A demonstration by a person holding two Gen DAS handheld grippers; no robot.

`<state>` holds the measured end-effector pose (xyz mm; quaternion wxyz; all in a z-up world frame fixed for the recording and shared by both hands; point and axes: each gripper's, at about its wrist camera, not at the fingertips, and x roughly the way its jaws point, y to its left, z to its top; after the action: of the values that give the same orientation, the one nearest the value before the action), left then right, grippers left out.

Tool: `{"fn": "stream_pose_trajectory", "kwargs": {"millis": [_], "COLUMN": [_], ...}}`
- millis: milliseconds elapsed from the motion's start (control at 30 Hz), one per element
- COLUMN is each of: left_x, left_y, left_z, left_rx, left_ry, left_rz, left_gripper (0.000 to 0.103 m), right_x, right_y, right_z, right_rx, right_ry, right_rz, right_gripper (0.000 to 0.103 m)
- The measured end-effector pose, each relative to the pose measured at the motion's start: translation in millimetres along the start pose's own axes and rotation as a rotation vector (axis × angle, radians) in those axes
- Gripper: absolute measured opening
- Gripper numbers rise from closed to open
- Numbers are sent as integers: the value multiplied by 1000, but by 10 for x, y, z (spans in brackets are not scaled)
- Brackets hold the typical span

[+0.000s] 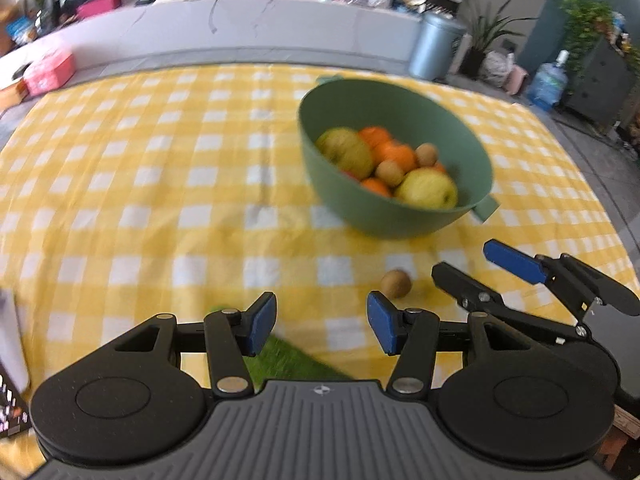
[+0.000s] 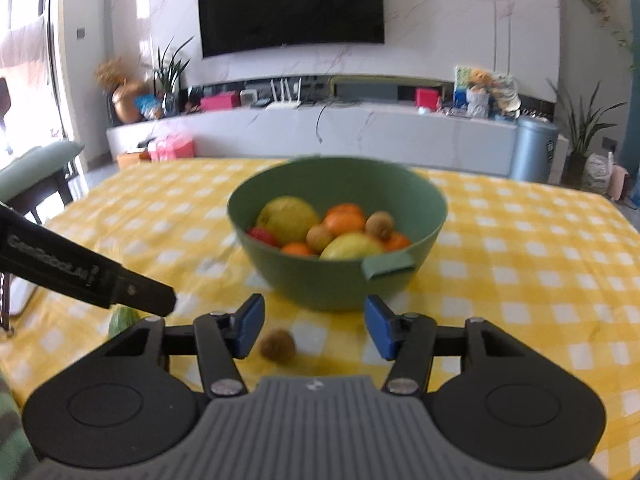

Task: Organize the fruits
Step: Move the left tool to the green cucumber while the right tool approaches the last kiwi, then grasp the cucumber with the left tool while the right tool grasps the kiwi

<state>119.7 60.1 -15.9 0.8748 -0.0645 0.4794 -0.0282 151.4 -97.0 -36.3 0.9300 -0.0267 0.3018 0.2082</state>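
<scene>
Nearest the lenses: left gripper, black linkage with blue pads, jaws apart, nothing between them; it angles down over the counter edge, where a patch of green turf-like matting shows below the cloth. Right gripper, same build, also parted and empty; in the left wrist view it comes in from the right side. Just ahead of the right gripper, on the yellow-and-white checked tablecloth covering the counter, lies one small round brown fuzzy fruit, probably a kiwi or similar; it sits in front of the jaw gap, toward the left pad, not touched. Same fruit in the left wrist view, between the two grippers. A green rounded fruit peeks out at the left, mostly hidden behind the left gripper's body; kind not determinable. Further out: green plastic bowl with tab handles, upright, holding yellow-green apples or pears, oranges, two or three more brown fruits and something red. Beyond, a marble TV bench, wall television, plants. Judgement: step in hand is the approach to the loose brown fruit, most fruit already bowled. Next move calls for centring the right jaws around it, lowering, closing gently since it can roll, then lifting over the bowl rim.
</scene>
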Motion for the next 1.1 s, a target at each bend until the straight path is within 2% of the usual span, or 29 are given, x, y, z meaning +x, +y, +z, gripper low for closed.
{"fn": "stream_pose_trajectory", "kwargs": {"millis": [133, 333, 400, 533, 633, 700, 833, 967, 1100], "left_x": [12, 41, 53, 95, 165, 204, 257, 287, 321], "left_y": [36, 32, 55, 154, 261, 280, 246, 225, 209], "left_z": [-62, -140, -163, -213, -234, -246, -259, -257, -269], "left_rx": [-46, -104, -138, -252, -378, -426, -454, -467, -455], "left_ry": [56, 121, 134, 146, 147, 153, 148, 142, 142], "left_rz": [37, 135, 137, 139, 81, 68, 79, 94, 102], "left_gripper": [62, 63, 68, 68, 68, 68, 66, 66, 66], "right_x": [84, 135, 140, 130, 121, 122, 163, 251, 327], "right_y": [-14, -56, -76, -103, -97, -102, -130, -84, -14], "right_z": [18, -41, -56, -65, -80, -85, -96, -115, -135], "right_rx": [1, 20, 35, 56, 55, 58, 74, 53, 26], "right_ry": [22, 58, 65, 67, 68, 72, 95, 130, 148], "right_rz": [-3, 16, 27, 45, 56, 57, 60, 87, 124], "right_gripper": [52, 52, 52, 52, 52, 52, 52, 38, 34]}}
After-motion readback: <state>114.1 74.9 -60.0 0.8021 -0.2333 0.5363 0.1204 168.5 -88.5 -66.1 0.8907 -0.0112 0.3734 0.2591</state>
